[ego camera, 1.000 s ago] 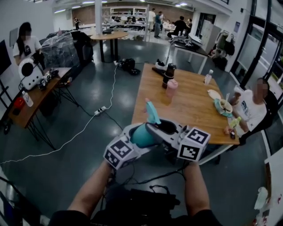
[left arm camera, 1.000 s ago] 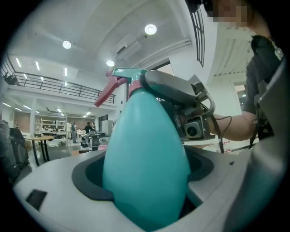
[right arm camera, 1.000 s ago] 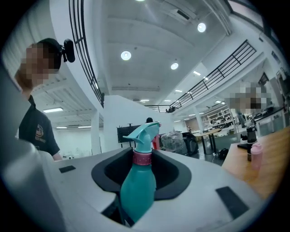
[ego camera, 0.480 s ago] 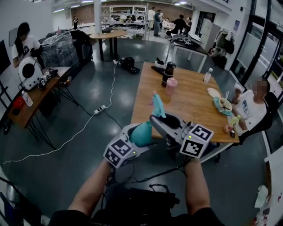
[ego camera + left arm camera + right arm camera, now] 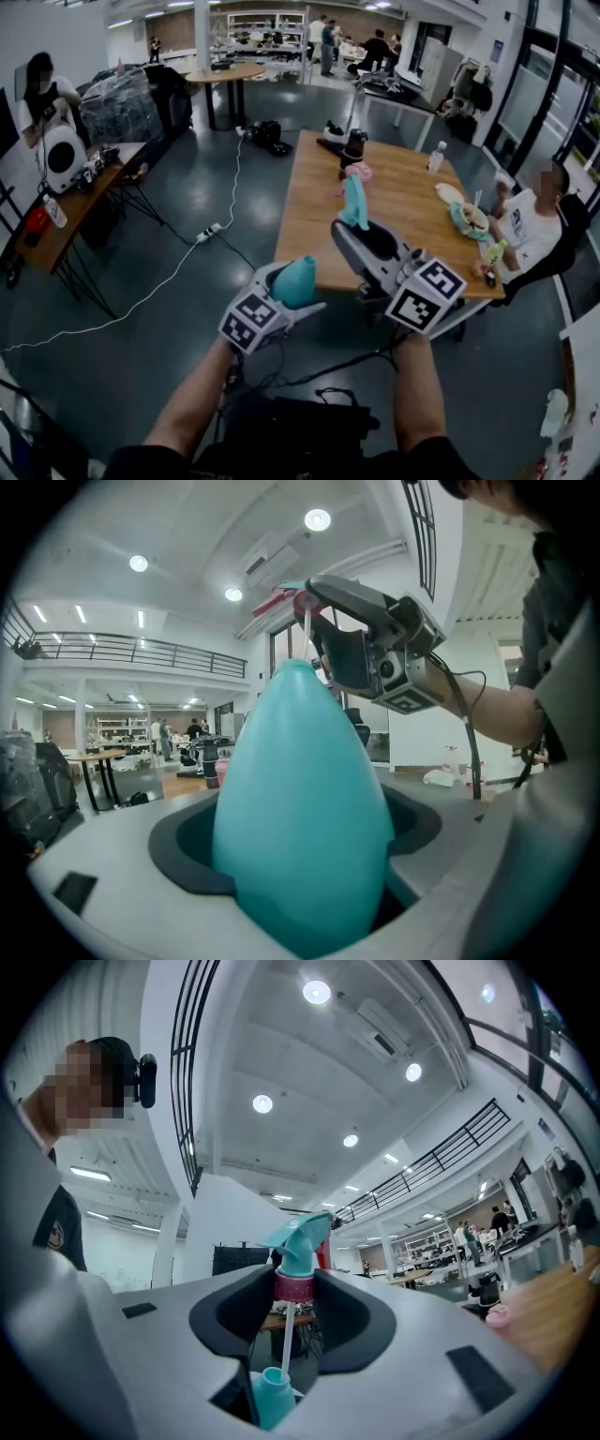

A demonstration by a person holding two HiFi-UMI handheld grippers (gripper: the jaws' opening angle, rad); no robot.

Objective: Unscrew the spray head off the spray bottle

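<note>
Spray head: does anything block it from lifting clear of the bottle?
Nothing visible does. The right gripper holds the spray head above the bottle in the left gripper; only its thin tube hangs down to the bottle's neck.

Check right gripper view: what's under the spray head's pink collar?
A thin white dip tube hangs from the pink collar of the spray head, down to the neck of the teal bottle. Whether its tip is inside can't be seen; the bottle's body is covered.
</note>
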